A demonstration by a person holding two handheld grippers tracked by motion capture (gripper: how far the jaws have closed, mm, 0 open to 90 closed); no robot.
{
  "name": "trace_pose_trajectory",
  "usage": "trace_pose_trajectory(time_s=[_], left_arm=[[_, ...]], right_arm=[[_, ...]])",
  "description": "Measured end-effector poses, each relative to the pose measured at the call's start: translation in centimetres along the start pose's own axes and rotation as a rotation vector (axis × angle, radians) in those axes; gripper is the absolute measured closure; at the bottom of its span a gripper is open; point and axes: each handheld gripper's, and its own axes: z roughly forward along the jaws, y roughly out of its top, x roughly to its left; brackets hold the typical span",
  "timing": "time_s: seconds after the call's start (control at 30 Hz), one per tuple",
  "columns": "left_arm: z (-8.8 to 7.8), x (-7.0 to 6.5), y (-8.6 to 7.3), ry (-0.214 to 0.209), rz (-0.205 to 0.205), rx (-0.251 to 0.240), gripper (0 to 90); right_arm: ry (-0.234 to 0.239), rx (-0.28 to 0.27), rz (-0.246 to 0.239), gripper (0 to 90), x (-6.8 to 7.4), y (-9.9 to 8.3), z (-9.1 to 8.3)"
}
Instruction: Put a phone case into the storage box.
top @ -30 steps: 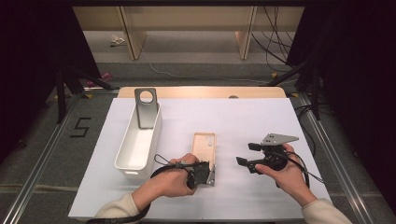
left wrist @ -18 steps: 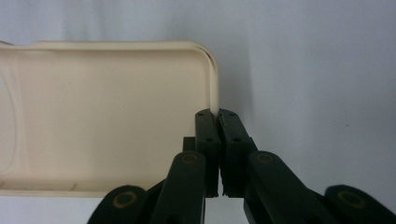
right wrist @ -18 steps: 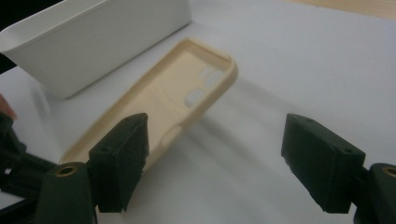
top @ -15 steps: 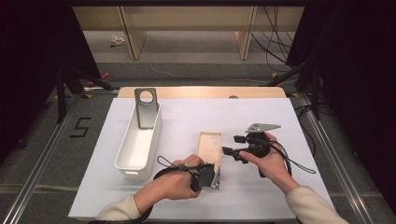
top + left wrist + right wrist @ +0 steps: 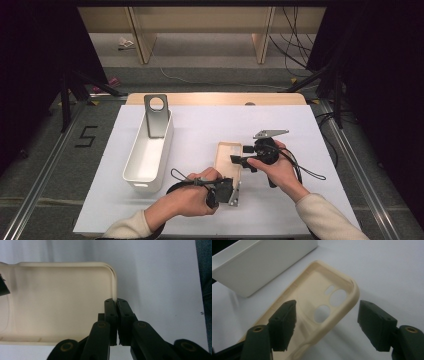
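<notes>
A: Shifted leftward across the high view since a second ago, the right gripper (image 5: 238, 160), now at the upper right edge of the cream phone case (image 5: 228, 159); jaws just been closing, with the case's camera-hole corner (image 5: 347, 290) between them but not yet pinched.

B: And the left gripper (image 5: 226, 190)?

A: Hardly moved. Clamped tight on the case's rim (image 5: 114, 293), seen at centre of the left gripper view, pads pressed together over the thin wall. Holding the near end, low centre of the high view.

B: Where exactly lies the case?

A: On the white table sheet (image 5: 200, 130), centre of the high view, open side up, to the right of the white bin (image 5: 150, 150). Grey metal bracket (image 5: 156, 115) propped in the bin's far end, upper left.

B: Risks from here?

A: Probably a skewed grasp. In the right gripper view, left pad (image 5: 284, 322) over the inside of the case, right pad (image 5: 374, 325) well outside the wall: closing off-centre likely to push the soft corner sideways instead of gripping it. Then a twist against the left clamp, possibly flexing the case or slipping the rim out of the left pads.

B: Anything else?

A: Cable (image 5: 305, 172) trailing at right, could drag if the hand swings further.
</notes>
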Motion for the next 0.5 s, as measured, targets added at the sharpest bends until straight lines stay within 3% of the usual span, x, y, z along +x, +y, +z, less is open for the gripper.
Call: trace_pose_trajectory(time_s=[0.37,0.5], left_arm=[[-0.09,-0.36,0.32,0.001,0.001,-0.018,87.0],[0.02,-0.25,0.27,0.001,0.021,-0.009,87.0]], right_arm=[[0.043,0.004,0.034,50.7,-0.19,0.12,-0.26],[0.078,0.001,0.053,59.4,-0.41,0.26,-0.46]])
